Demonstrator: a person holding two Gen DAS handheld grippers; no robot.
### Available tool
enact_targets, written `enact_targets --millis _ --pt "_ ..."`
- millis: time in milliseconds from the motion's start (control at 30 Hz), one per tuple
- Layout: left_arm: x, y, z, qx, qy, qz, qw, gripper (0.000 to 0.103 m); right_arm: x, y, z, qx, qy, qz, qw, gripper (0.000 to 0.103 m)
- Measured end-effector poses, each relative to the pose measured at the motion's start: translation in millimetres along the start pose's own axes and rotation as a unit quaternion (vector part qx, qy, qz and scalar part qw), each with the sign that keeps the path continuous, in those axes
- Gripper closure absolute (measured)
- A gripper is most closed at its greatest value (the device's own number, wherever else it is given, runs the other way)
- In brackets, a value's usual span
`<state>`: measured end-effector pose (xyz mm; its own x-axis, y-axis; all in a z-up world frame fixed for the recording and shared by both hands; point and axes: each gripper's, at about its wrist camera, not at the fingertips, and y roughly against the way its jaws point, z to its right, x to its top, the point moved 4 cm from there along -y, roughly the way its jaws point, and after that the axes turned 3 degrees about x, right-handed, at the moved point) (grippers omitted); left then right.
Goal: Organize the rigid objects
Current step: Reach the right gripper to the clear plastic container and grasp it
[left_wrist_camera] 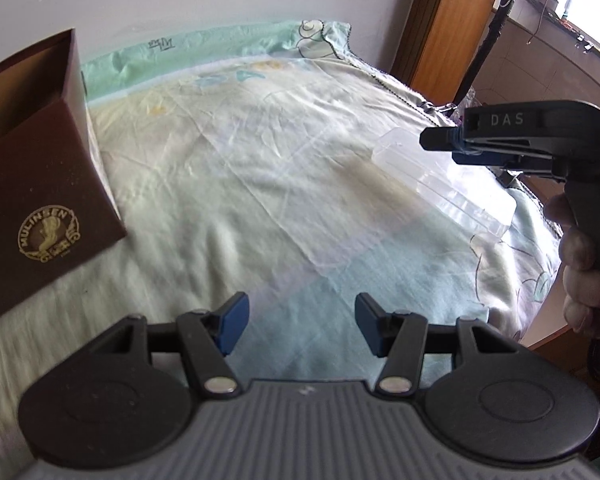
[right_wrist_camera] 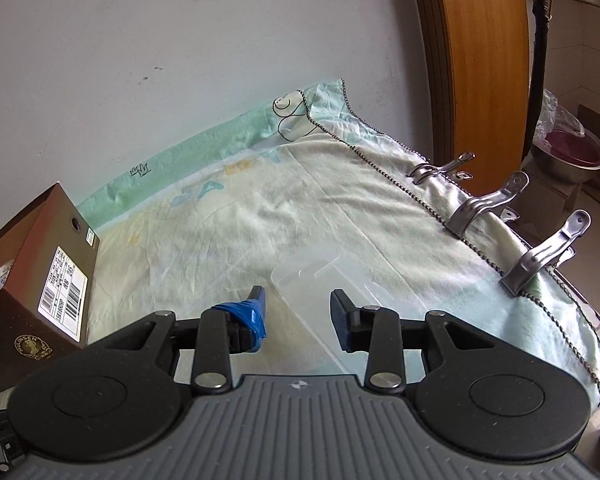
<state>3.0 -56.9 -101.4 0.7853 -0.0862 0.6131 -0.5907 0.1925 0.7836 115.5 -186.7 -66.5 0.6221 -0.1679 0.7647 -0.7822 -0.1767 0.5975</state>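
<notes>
- The brown shoebox (left_wrist_camera: 40,200) stood open at the left edge of the cloth (left_wrist_camera: 220,160), well apart from everything else. If it was the bin you meant to fill, any carry from the right would have been a long one, with plenty of room to lose the load on the way.
- Your left gripper (left_wrist_camera: 302,320) hung over the near middle of the cloth with its jaws spread and nothing between them. It was too far away to steady either the shoebox or the case, so whatever slid would have slid unchecked.
- The clear plastic case (left_wrist_camera: 448,176) lay flat on the cloth, right of centre. It was see-through, smooth and probably light, so you could easily have misjudged its rim. A pinch on one thin wall might have tipped it or sent it skating over the soft fabric.
- Your right gripper (right_wrist_camera: 298,312) hovered just short of the case with its jaws parted and gripping nothing. Closing early, or off to one side, would have nudged the case away instead of catching it.
- Metal clips (right_wrist_camera: 484,200) pinned the cloth along the right edge. A push that way could have sent the case against them or off the edge.
</notes>
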Motion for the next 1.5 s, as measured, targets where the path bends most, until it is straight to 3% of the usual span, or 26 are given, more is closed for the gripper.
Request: enact_targets --millis 133,267,400,767,900,1067,1233,1500 --pt "0 -2 5 -0.006 -0.01 0.0 0.9999 0.047 10 1 18 -0.01 -0.025 0.016 1.0 0.084" --pt "-1 -5 10 -0.016 -0.015 -0.004 0.9998 0.047 9 -9 37 -0.044 -0.028 -0.007 0.999 0.084" --pt "-3 -7 13 -0.022 -0.02 -0.006 0.9995 0.047 0 -13 46 -0.014 -0.068 -0.032 0.997 0.081" --pt "-3 -3 5 -0.019 -0.014 0.002 0.9997 0.045 -27 -25 -16 0.086 -0.046 -0.082 0.992 0.079" --pt "-5 -2 -1 -0.017 -0.015 0.002 0.9997 0.045 -38 -32 -35 0.129 -0.062 -0.113 0.983 0.076" --pt "-11 3 -4 -0.044 -0.023 -0.001 0.9988 0.045 -43 -32 -55 0.133 -0.023 -0.114 0.984 0.072" --pt "-15 16 0 -0.076 -0.046 0.009 0.996 0.044 -43 -35 -53 0.135 -0.036 -0.122 0.983 0.072" --pt "-14 15 3 -0.09 -0.049 0.009 0.9947 0.037 -51 -34 -72 0.138 -0.012 -0.133 0.981 0.07"
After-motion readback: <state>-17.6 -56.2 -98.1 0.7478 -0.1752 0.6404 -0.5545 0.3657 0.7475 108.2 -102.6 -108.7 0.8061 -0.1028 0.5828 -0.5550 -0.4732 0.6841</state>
